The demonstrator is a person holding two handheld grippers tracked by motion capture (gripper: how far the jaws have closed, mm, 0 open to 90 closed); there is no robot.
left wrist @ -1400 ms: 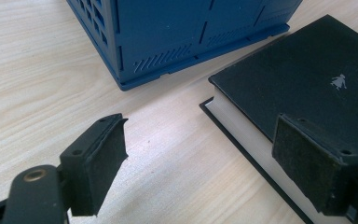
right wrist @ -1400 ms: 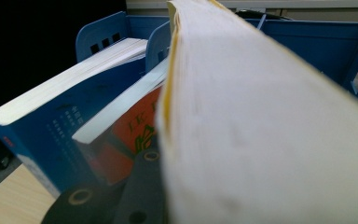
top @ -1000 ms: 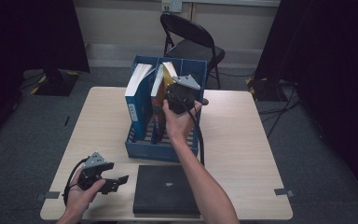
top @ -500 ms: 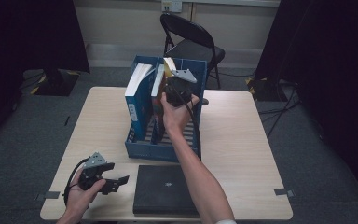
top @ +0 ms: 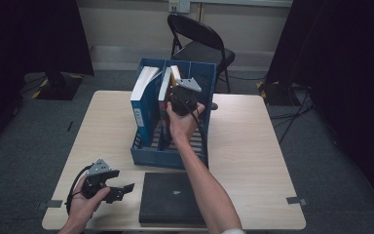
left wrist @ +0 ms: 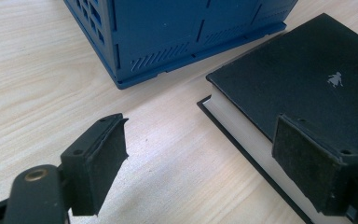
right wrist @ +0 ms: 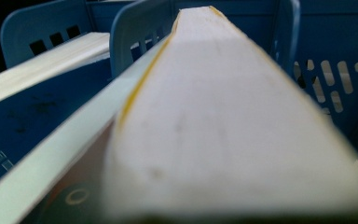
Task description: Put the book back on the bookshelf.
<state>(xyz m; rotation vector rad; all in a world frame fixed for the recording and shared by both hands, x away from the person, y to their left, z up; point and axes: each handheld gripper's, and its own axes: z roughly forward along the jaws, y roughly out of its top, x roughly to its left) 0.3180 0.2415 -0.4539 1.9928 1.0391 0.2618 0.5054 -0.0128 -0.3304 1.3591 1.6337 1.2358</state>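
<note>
Sinking toward the blue file rack (top: 175, 146) on the wooden table (top: 253, 146), the right gripper (top: 184, 100) is clamping an upright book (top: 168, 83) in its middle slot, while the left gripper (top: 108, 183) is resting with jaws apart beside the black book (top: 170, 197).

Light wood-grain table (top: 253, 146) carries a blue slotted file rack (top: 148, 158) and a black book (top: 170, 197) lying flat. In the left gripper view the rack's corner stands beyond the fingers (left wrist: 98, 163), with bare tabletop between them. The book's near corner lies just behind the other finger.
</note>
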